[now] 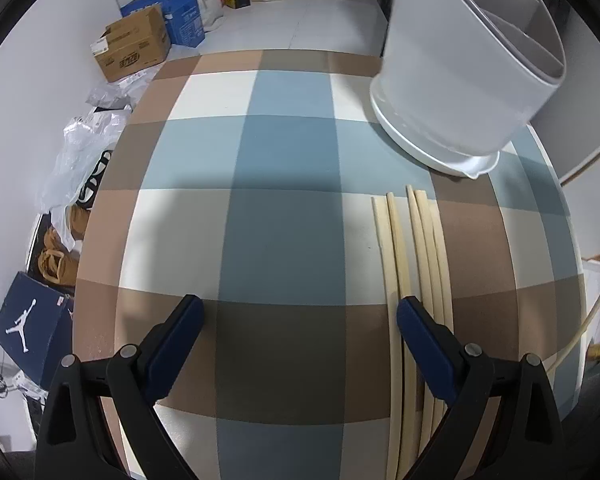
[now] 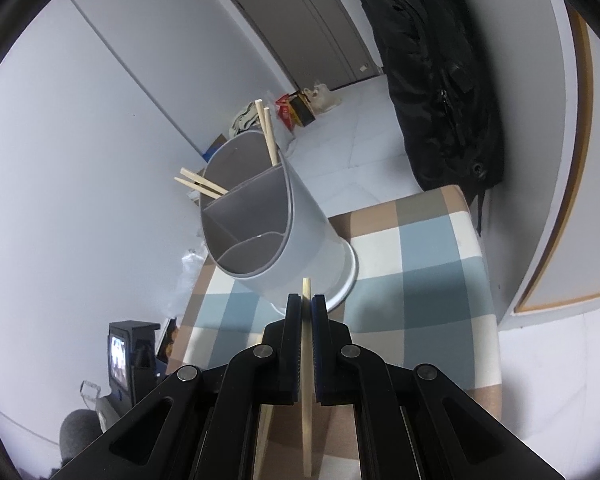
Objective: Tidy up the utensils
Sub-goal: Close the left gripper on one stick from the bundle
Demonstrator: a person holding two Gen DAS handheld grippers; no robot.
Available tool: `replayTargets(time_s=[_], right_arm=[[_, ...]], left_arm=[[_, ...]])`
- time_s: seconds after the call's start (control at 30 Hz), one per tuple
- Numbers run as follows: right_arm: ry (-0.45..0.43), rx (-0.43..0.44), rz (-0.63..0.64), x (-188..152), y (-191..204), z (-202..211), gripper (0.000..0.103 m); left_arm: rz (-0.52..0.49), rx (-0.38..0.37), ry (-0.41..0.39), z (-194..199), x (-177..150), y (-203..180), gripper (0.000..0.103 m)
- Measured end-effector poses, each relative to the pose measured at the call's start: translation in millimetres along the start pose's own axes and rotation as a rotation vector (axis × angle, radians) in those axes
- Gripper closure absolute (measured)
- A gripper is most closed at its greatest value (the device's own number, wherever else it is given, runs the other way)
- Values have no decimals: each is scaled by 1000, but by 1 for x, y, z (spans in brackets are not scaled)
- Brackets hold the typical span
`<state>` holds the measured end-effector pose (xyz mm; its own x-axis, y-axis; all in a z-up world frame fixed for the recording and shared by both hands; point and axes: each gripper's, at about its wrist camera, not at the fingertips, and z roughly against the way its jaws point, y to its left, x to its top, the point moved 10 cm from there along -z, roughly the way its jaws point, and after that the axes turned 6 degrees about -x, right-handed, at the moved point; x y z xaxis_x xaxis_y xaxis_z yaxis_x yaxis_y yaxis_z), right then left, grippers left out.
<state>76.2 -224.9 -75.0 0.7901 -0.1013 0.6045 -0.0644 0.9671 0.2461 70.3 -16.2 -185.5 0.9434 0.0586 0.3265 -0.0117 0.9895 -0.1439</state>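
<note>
A grey divided utensil holder (image 1: pixel 460 60) stands at the far right of the checked table (image 1: pixel 280 220); in the right wrist view the holder (image 2: pixel 268 224) has several wooden chopsticks (image 2: pixel 268 136) in its back compartments. Several loose chopsticks (image 1: pixel 420 248) lie on the table in front of the holder. My left gripper (image 1: pixel 300 312) is open and empty, low over the table, its right finger (image 1: pixel 424 344) over the loose chopsticks. My right gripper (image 2: pixel 306 300) is shut on one chopstick (image 2: pixel 307 360), raised just short of the holder.
Cardboard boxes (image 1: pixel 134 46) and plastic bags (image 1: pixel 80 152) lie on the floor left of the table, with a shoe box (image 1: pixel 32 328). A black jacket (image 2: pixel 440 80) hangs by the table's far end. A door (image 2: pixel 300 20) is behind.
</note>
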Motion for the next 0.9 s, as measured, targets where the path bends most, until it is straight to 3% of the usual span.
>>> replayTargets(time_s=[0.33,0.53,0.63,0.7,0.77,0.9], right_arm=[[2,9,-10,2,0,-1,99],[4,13,-7,2,0,-2,99],[5,13,-12,3,-2,-2,99],[7,14,-14,3,-2,-3,99],[9,14,-14,3,-2,-3,99],[8,15,-12,3,-2,-4,99]], left_arm=[[-57,29,-1,-4,13,0,11],[-102,-16,-4,-5,26,-14,41],[-133,-33,-13,-5,30,-21,64],[-153,-52,-10,-5,30,-26,88],[-171,-81,-3,-6,30,-32,100],[-188,-113,-7,-6,33,-37,101]])
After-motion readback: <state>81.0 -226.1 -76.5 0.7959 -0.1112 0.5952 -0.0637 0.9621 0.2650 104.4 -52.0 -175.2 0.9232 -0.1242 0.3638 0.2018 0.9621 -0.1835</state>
